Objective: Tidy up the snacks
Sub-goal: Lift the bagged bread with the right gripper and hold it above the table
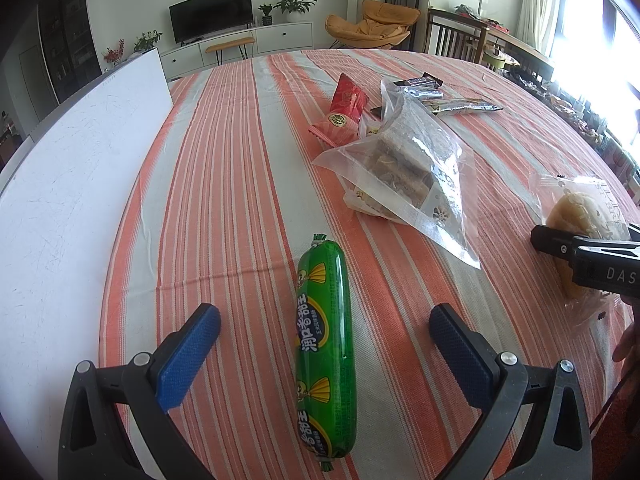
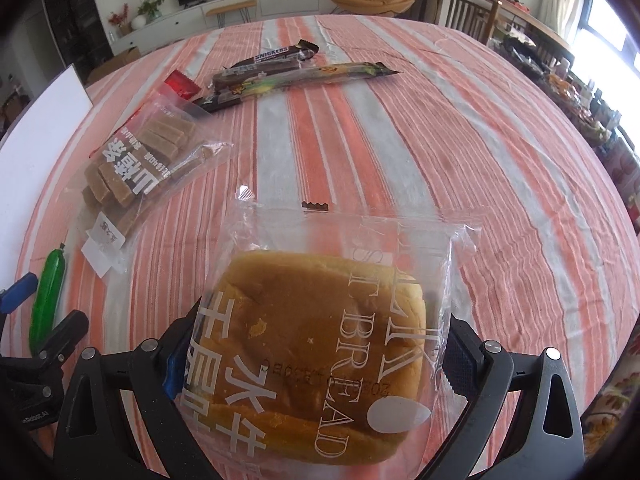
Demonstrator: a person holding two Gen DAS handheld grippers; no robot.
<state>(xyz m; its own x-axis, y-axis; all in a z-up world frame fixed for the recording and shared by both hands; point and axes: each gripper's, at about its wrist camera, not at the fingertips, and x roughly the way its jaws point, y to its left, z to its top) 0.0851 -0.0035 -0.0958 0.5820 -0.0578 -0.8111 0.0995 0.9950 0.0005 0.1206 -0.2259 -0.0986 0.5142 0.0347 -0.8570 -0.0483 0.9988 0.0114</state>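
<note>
Left wrist view showed our left gripper (image 1: 325,338) spread wide, empty, astride the green sausage (image 1: 326,354), whose long axis ran straight ahead between our fingers, while our right gripper (image 2: 316,354) bracketed the bagged bread (image 2: 316,344), jaws wide.

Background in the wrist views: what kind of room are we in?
Most likely a home living and dining room. A TV stands on a low white cabinet with potted plants, an orange lounge chair sits beside it, and the snacks lie on a striped tablecloth.
</note>
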